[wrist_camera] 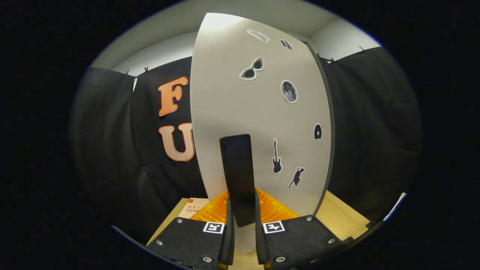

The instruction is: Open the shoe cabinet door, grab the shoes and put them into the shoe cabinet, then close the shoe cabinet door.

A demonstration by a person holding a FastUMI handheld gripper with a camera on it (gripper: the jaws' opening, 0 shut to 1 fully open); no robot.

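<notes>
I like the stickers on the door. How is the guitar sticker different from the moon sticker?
The guitar sticker is long, thin and upright; the moon sticker is round. The guitar is a plain black shape; the moon is a grey, speckled picture with a pale rim. The guitar sits lower, nearer the black handle that the gripper is closed on; the moon sits higher. Both are stuck flat on the cabinet door.

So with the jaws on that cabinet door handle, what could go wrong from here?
1. The gripper pinches only the lower end of the dark handle, so a pull along the door's arc might let it slip out.
2. The door seems to swing over the wooden table; the orange item by its bottom edge could be caught.
3. The book lies close by and could get nudged.
</notes>
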